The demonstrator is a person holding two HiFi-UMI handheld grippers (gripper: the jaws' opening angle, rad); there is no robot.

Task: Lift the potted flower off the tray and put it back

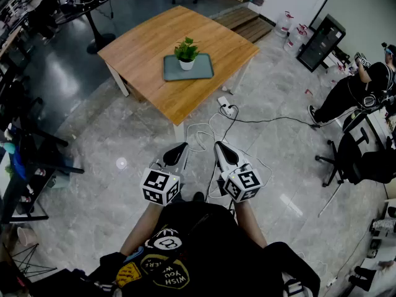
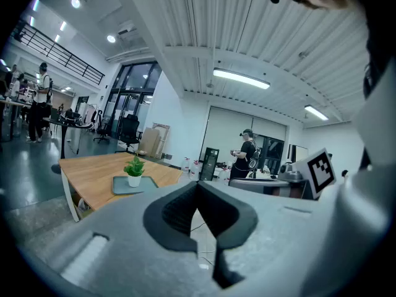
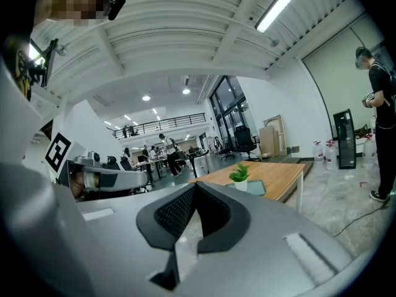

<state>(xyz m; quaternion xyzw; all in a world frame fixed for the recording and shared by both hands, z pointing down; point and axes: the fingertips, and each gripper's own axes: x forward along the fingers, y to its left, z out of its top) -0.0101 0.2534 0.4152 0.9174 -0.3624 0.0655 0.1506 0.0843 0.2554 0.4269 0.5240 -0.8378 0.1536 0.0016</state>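
Observation:
A small green plant in a white pot [image 1: 186, 53] stands upright on a grey-green tray [image 1: 204, 69] in the middle of a wooden table [image 1: 148, 42]. Both grippers are held close to my body, well short of the table. My left gripper [image 1: 181, 148] and right gripper [image 1: 219, 147] point toward the table with tips together and nothing between them. In the left gripper view the potted plant [image 2: 133, 170] and tray [image 2: 120, 185] appear far off beyond the shut left gripper [image 2: 198, 183]. The right gripper view shows the plant [image 3: 239, 177] beyond the shut right gripper [image 3: 196, 184].
A white power strip [image 1: 225, 106] with trailing cables [image 1: 260, 121] lies on the grey floor between me and the table. Office chairs [image 1: 346, 159] stand at the right, dark chairs and desks [image 1: 25, 147] at the left. A person [image 1: 356, 88] crouches at the far right.

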